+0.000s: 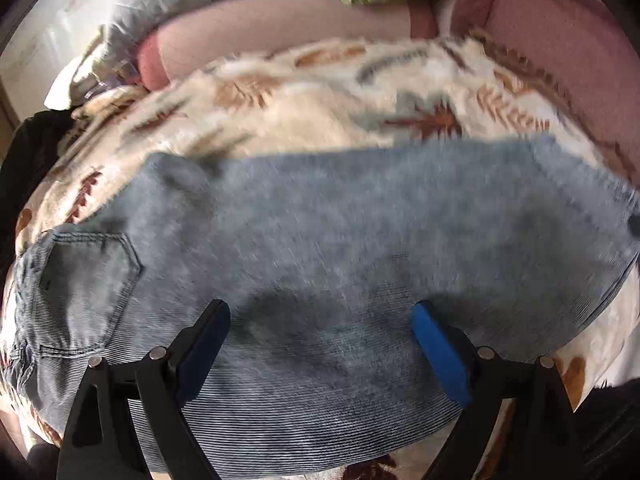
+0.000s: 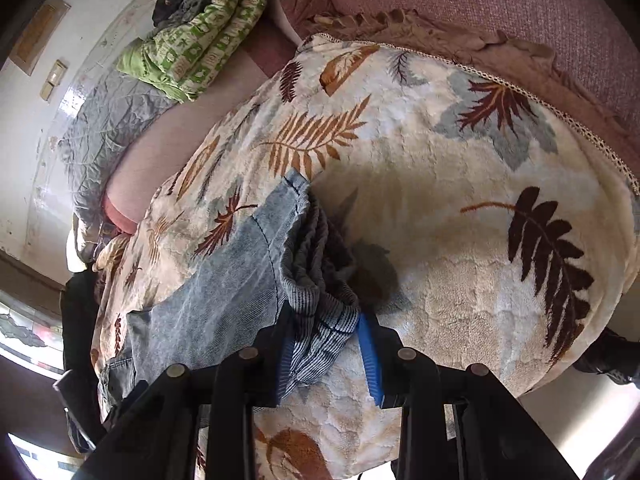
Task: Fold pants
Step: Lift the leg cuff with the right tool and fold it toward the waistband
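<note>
No text, label, brand, number or sign can be read in either view. The green and white quilt [image 2: 200, 36] carries a printed pattern of small squares, but no letters can be made out in it. The 2 small plates on the wall [image 2: 54, 78] are too small and blurred to show any writing.
</note>
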`<state>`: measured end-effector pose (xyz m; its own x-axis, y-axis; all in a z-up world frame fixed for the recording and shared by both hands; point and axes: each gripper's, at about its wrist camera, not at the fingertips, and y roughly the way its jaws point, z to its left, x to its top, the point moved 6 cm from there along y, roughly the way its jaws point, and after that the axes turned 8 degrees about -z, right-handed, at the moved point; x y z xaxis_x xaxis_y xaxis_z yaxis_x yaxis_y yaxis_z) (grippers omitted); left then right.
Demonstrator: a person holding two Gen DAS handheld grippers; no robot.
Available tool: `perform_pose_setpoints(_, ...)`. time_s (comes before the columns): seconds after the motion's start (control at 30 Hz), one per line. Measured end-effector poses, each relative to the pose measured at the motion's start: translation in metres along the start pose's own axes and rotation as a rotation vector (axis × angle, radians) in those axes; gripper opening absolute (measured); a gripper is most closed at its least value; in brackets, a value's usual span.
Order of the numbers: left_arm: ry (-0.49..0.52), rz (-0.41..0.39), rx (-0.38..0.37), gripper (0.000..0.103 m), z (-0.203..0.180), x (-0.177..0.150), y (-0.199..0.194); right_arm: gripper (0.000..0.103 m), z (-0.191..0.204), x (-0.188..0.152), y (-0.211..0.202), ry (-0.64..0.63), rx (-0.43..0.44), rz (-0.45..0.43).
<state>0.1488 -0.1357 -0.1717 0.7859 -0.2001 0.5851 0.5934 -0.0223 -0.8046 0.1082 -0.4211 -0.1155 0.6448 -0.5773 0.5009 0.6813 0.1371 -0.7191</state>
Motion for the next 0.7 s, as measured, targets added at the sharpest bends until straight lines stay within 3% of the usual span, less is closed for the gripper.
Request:
perform_pose_setpoints(0.03, 0.016, -0.048, 0.006, 0.096, 0.0, 0.002, -0.001, 0.032, 0.007, 0.001, -0.002, -0.016, -0.001, -0.007)
perform_pose_setpoints(0.1, 0.003, -0.045, -0.015, 0.096, 0.003, 0.004, -0.004, 0.029, 0.023, 0.002, -0.009, -0.063, -0.002, -0.026)
perform_pose_setpoints(0.27, -0.182, -0.11, -0.111, 0.096, 0.04, 0.005, -0.03, 0.016, 0.083, 0.0, -0.028, -0.217, 0.028, -0.073)
perform_pose_setpoints(0.3, -0.211, -0.12, -0.12, 0.096, 0.052, 0.003, -0.035, 0.007, 0.098, -0.003, -0.03, -0.247, 0.047, -0.073)
perform_pose_setpoints(0.43, -0.346, -0.176, -0.091, 0.096, 0.113, -0.011, -0.059, 0.007, 0.167, -0.032, -0.029, -0.393, 0.118, -0.071)
perform_pose_setpoints(0.5, -0.385, -0.173, -0.079, 0.096, 0.14, -0.019, -0.063, 0.008, 0.18, -0.04, -0.03, -0.381, 0.159, -0.078)
perform_pose_setpoints(0.57, -0.423, -0.183, -0.061, 0.096, 0.162, -0.025, -0.067, 0.011, 0.161, -0.03, -0.039, -0.272, 0.174, -0.132)
perform_pose_setpoints(0.6, -0.433, -0.188, -0.058, 0.096, 0.169, -0.028, -0.067, 0.031, 0.141, -0.022, -0.044, -0.21, 0.134, -0.16)
perform_pose_setpoints(0.63, -0.436, -0.19, -0.061, 0.096, 0.172, -0.028, -0.067, 0.069, 0.12, -0.014, -0.051, -0.147, 0.104, -0.186)
perform_pose_setpoints(0.7, -0.434, -0.181, -0.084, 0.096, 0.169, -0.024, -0.064, 0.093, 0.069, 0.0, -0.063, -0.027, 0.04, -0.23)
